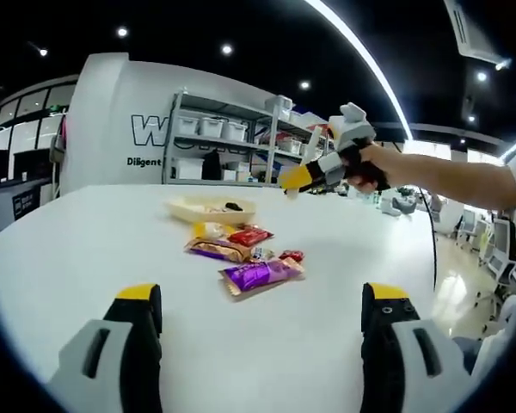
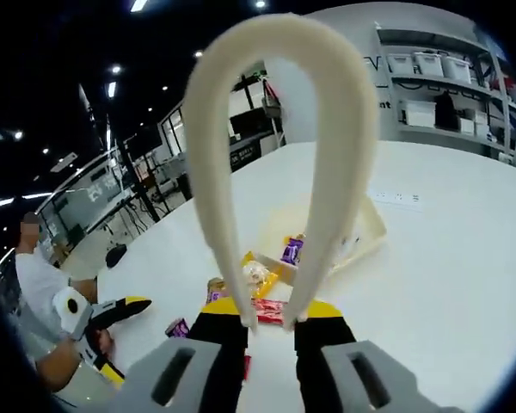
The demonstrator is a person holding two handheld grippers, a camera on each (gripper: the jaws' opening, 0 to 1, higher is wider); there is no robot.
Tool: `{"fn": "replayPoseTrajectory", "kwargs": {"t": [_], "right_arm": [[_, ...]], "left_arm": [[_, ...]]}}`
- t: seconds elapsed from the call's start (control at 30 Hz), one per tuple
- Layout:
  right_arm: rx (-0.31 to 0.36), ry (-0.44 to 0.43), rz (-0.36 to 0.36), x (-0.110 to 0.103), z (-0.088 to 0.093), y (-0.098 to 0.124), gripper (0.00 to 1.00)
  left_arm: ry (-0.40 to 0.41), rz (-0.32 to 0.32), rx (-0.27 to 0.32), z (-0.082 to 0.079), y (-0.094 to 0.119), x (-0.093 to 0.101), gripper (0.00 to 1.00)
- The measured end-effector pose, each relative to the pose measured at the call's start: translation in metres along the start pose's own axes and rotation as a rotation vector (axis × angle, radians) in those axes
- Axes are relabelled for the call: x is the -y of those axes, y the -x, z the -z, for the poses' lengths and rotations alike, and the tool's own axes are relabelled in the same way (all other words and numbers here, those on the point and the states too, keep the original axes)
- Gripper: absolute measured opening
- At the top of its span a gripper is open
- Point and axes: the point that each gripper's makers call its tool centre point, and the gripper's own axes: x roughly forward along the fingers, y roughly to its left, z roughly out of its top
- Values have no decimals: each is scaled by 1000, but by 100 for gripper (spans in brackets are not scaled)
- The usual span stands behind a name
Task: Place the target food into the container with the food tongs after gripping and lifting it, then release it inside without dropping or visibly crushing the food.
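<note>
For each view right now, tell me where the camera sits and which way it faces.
Left gripper view: rides low behind the open left tool, facing across the white table to the snack packets, tray and right tool.
Right gripper view: above the table behind the right tool, shut on cream tongs, looking down.
Shared: packets, tray.

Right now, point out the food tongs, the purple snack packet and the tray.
food tongs point(image 2: 348, 129), right gripper view, on the right arm of the loop.
purple snack packet point(image 1: 258, 275), left gripper view, middle of the wrapper.
tray point(image 1: 186, 209), left gripper view, near rim.
</note>
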Motion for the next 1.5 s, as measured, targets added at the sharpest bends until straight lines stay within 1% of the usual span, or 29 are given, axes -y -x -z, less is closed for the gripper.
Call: {"fn": "replayPoseTrajectory", "kwargs": {"t": [0.1,0.2,0.37,0.47,0.57,0.63,0.73,0.83,0.9,0.97,1.07,1.17,1.37,1.5], "right_arm": [[4,2,-2,-4,8,3,15],[19,27,19,-2,11,8,15],[31,18,14,-2,17,15,15],[38,55,26,-3,20,19,15],[42,75,36,-8,28,25,15],[43,66,36,-9,32,27,15],[61,51,30,-13,38,32,16],[76,55,51,-10,45,35,16],[78,46,52,-10,49,37,16],[87,52,52,-11,51,39,16],[93,75,72,-10,56,44,16],[99,59,62,-11,59,45,16],[88,76,71,-14,67,42,16],[90,66,63,-17,70,41,16]], "left_arm": [[0,-1,0,0,0,0,95],[-9,0,-4,1,0,1,95],[-4,-3,1,0,0,0,95],[3,-7,5,-1,1,-1,95],[-2,-12,2,0,1,-1,95],[-4,-17,-6,1,0,-2,95],[-7,-16,-12,2,1,-1,95],[-6,-15,-7,1,2,-1,95],[-6,-12,-9,1,2,-1,95],[-9,-12,-12,2,2,-1,95],[-11,-6,-12,2,2,1,95],[-11,-6,-12,2,2,1,95],[-12,-6,-12,2,3,1,95],[-12,-4,-12,2,4,2,95]]}}
